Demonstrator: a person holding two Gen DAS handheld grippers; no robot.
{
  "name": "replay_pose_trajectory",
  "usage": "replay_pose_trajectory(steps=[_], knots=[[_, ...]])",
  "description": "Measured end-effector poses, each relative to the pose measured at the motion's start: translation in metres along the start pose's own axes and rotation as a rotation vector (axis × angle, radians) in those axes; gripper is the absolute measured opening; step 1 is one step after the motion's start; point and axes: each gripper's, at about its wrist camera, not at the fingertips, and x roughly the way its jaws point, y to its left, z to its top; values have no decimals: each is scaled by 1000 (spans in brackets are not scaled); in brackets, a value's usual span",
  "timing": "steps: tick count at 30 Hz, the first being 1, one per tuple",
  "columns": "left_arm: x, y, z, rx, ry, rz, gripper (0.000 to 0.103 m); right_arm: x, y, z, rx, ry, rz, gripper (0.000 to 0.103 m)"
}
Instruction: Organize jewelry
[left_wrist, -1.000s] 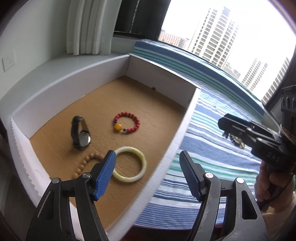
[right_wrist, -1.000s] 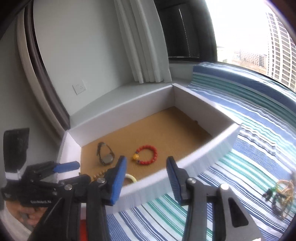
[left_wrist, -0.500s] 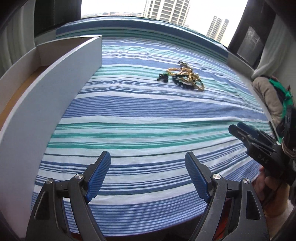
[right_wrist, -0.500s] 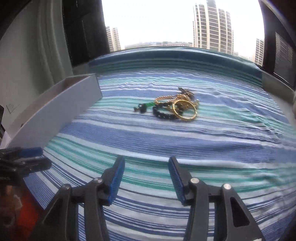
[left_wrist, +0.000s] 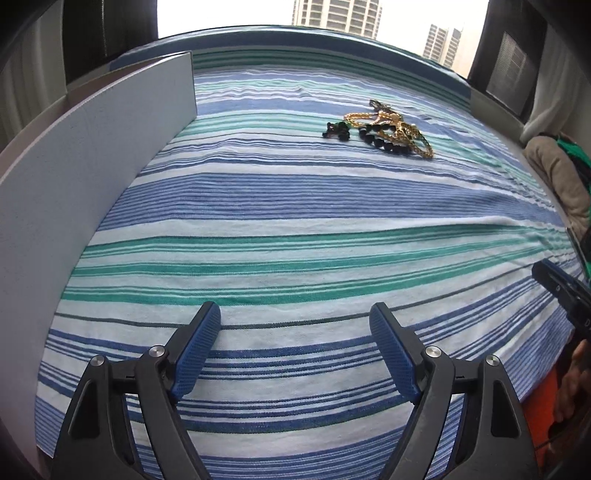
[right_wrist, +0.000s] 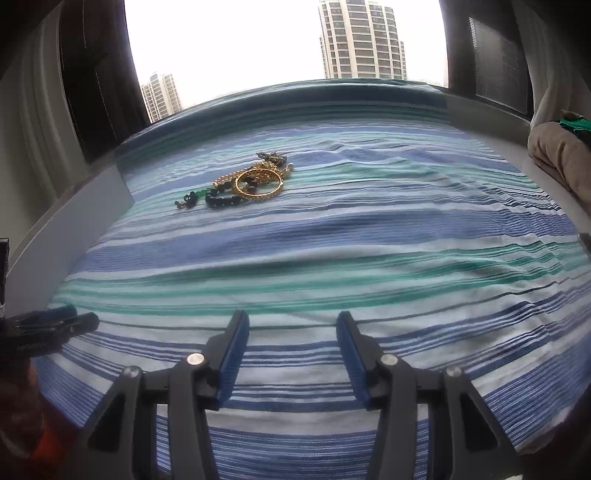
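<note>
Two grippers under my control hovered over striped cloth (left_wrist: 295, 206). White box wall (left_wrist: 74, 177) stood at far left. Left gripper (left_wrist: 295, 325): jaws spread wide, empty. Jewelry pile (right_wrist: 243, 181), gold bangle tangled with black beads, lay well ahead on cloth, right of box. Right gripper (right_wrist: 291, 332): jaws parted, empty.

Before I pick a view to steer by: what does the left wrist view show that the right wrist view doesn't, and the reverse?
Only the left wrist view shows the box wall large and close, plus the right hand-held gripper at its edge. Only the right wrist view shows the gold bangle as an open ring and the left hand-held gripper at its edge. Both show the jewelry pile on the striped cloth, and each camera's own gripper open and empty.
</note>
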Motion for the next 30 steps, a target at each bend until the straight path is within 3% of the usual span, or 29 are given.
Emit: replay_pose_trajectory(steps=[11, 30], knots=[[3, -16, -9, 71, -3, 53, 100, 1, 5, -9, 5, 2, 12, 50], [5, -16, -9, 87, 5, 46, 102, 3, 16, -15, -2, 21, 33, 50]])
